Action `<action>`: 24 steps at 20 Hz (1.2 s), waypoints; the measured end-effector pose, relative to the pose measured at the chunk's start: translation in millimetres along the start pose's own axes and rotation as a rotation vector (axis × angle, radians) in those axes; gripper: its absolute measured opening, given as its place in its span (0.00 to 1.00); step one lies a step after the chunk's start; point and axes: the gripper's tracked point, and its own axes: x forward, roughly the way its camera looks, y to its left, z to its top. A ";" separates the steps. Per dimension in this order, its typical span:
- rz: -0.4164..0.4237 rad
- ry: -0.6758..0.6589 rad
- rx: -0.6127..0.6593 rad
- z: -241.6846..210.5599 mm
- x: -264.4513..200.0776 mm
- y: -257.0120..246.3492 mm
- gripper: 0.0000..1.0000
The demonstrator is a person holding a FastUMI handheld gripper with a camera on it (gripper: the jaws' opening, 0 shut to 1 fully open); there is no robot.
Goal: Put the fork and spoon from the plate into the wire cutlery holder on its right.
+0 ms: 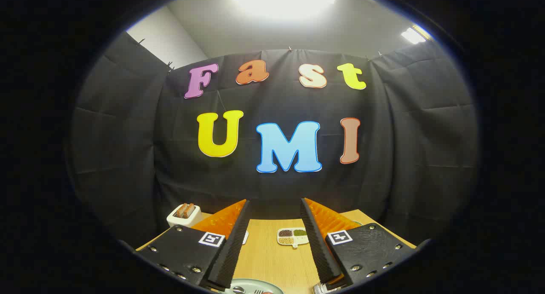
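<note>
My gripper [274,211] is open, its two fingers spread wide above the wooden table [272,260] with nothing between them. Below and between the fingers, close to me, the rim of a pale plate [251,283] shows. On it lie the bowl of a spoon [238,289] and the tines of a fork [257,291]. By the base of the right finger a bit of the wire cutlery holder [320,289] peeks out, mostly hidden.
A white toaster [184,216] with toast slices stands at the table's far left corner. A small white divided dish [293,236] with grains sits on the table beyond the fingers. The black cloth wall closes the back.
</note>
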 end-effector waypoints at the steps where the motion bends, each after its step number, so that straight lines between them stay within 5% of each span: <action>1: 0.001 0.006 0.001 -0.9 -0.2 -0.3 0.73; 24: 0.038 0.464 0.087 -153.0 -11.6 10.4 0.73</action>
